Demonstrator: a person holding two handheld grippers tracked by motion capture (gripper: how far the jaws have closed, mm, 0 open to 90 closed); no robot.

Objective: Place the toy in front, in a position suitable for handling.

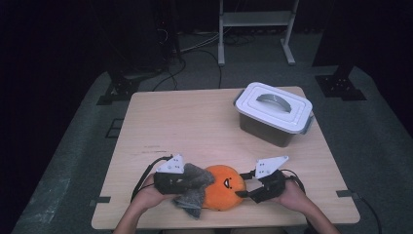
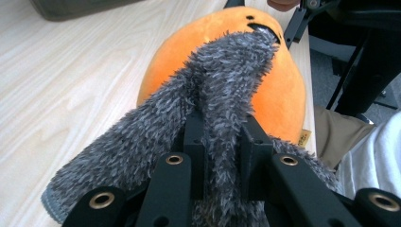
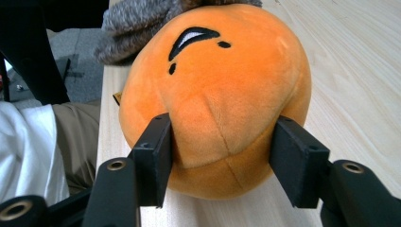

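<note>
An orange plush ball with a stitched black face lies near the table's front edge. A grey fuzzy cloth is draped over its left side. My left gripper is shut on a fold of that cloth, which runs up from the jaws onto the plush. From the right, my right gripper straddles the plush. Both pads of my right gripper press into its sides, and the left pad dents the fabric. The cloth shows behind the plush.
A grey storage box with a white handled lid stands at the back right of the wooden table. Cables trail from both grippers along the front edge. A white stand is on the floor beyond the table.
</note>
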